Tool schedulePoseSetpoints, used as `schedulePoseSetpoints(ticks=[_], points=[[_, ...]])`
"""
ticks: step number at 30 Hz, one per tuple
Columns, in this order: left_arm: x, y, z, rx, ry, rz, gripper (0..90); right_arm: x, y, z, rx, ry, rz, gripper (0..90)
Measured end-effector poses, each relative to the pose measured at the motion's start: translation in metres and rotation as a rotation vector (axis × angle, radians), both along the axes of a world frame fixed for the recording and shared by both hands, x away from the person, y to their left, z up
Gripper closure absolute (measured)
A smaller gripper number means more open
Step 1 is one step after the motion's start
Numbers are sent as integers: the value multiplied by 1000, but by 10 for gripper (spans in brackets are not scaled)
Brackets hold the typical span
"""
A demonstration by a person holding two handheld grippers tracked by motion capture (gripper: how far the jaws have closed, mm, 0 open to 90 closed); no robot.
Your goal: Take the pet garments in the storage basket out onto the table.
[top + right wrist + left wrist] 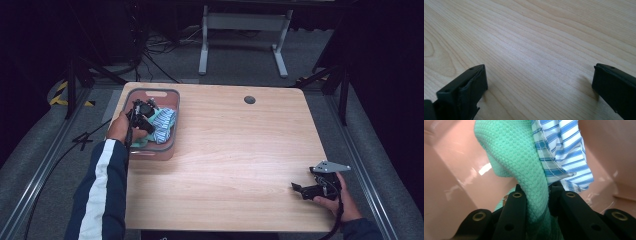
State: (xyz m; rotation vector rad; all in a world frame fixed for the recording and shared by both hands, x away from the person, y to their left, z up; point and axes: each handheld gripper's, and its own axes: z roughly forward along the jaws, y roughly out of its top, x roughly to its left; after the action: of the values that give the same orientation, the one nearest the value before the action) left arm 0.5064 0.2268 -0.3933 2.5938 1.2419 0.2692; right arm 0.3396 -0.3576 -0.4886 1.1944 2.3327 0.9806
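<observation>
Left claw (536, 195) is clamped on the green knit cloth (519, 157), w/ a fold of it squeezed tight between the two black jaws. The grip sits on a bunched ridge rather than a flat edge, prob. because a ridge gives the jaws something thick to bite w/o scraping the bin floor. A blue-and-white striped cloth (564, 152) hangs right against the green one, touching it at the jaws; can't tell if a bit of it is caught too.

Both cloths are inside the pink plastic bin (172, 97) at the far-left corner of the wooden surface (235, 150). In the high view the left claw (141, 114) points down into the bin, hand over its near-left side, so a pull straight up looks like the way out over the bin wall.

Right claw (300, 189) rests near the right front edge of the surface, jaws wide apart w/ nothing between them, just bare wood (536, 50). Seems parked well apart from the bin, leaving the middle free for laying a cloth down.
</observation>
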Motion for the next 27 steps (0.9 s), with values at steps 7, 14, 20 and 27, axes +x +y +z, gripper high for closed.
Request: schedulePoseSetpoints(ticks=[7,14,20,27], points=[[-14,9,19,-68,-129,23,811,0,0,0,2,1,-1,4],[-28,19,37,-131,-246,41,813,0,0,0,1,0,-1,4],[-38,27,50,-177,-298,57,813,0,0,0,0,0,0,4],[-48,26,63,-225,-362,52,813,0,0,0,-1,0,0,5]])
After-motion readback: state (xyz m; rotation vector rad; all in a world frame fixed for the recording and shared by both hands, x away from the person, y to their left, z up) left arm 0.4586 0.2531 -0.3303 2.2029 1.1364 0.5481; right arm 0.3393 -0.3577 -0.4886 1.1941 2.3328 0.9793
